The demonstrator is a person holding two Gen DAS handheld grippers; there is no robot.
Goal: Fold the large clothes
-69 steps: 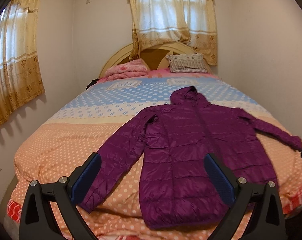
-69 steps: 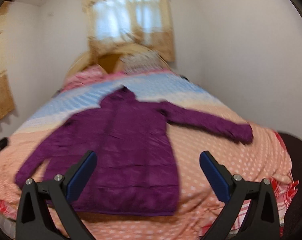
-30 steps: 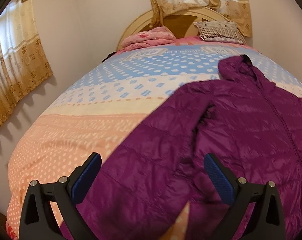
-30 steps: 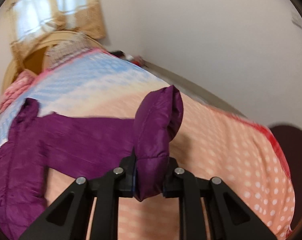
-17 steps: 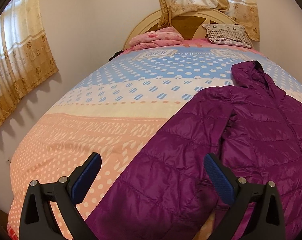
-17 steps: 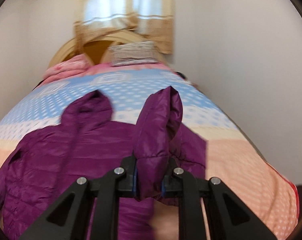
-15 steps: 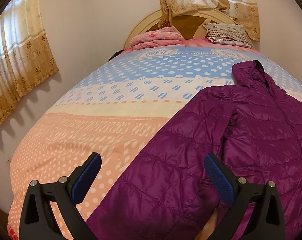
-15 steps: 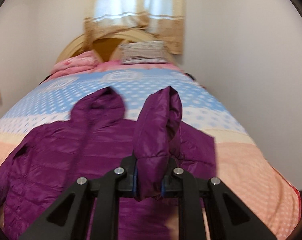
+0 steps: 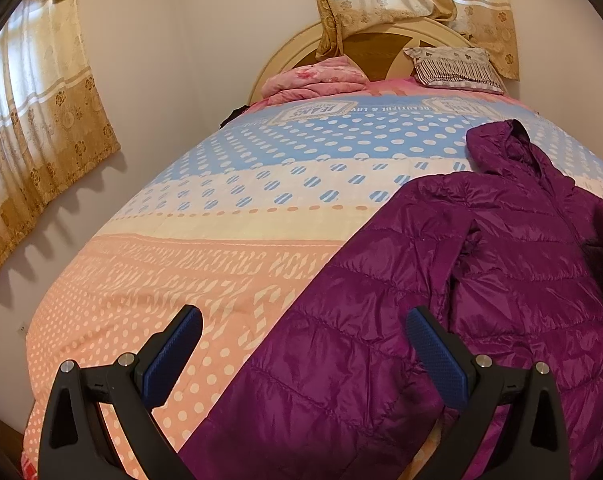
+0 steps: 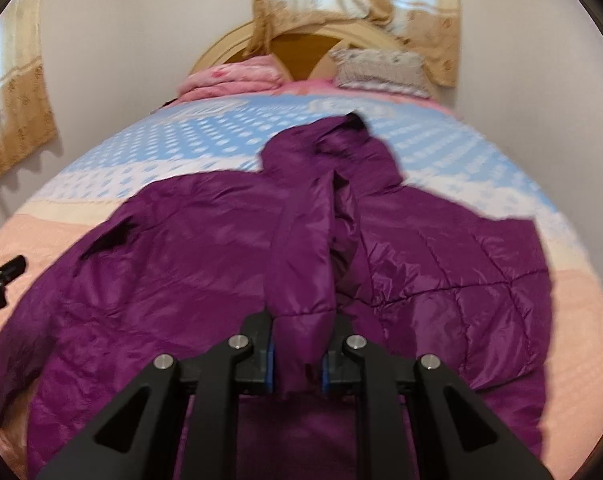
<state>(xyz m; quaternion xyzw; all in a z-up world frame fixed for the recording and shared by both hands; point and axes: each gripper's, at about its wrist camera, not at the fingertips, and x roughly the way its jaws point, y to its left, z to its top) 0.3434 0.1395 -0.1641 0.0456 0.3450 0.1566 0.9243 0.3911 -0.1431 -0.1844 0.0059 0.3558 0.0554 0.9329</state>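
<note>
A purple hooded puffer jacket (image 9: 521, 272) lies face up on the bed, hood toward the headboard. My left gripper (image 9: 303, 320) hovers open over the jacket's left sleeve (image 9: 333, 360), with nothing between its blue pads. My right gripper (image 10: 299, 328) has the cuff of the right sleeve (image 10: 301, 248) between its pads, and its jaws are opening. That sleeve is folded across the jacket's chest (image 10: 181, 272) and runs up toward the hood (image 10: 341, 140). The left gripper's tip (image 10: 1, 276) shows at the left edge of the right wrist view.
The jacket rests on a dotted quilt (image 9: 221, 248) in blue, cream and orange bands. A pink folded blanket (image 9: 313, 80) and a striped pillow (image 9: 453, 66) lie by the wooden headboard (image 9: 381, 40). Curtained windows and walls stand close on the left and behind the bed.
My right gripper swung the held sleeve from the bed's right side over the jacket's body, and the sleeve now lies flatter. The left gripper drew back slightly, then kept still.
</note>
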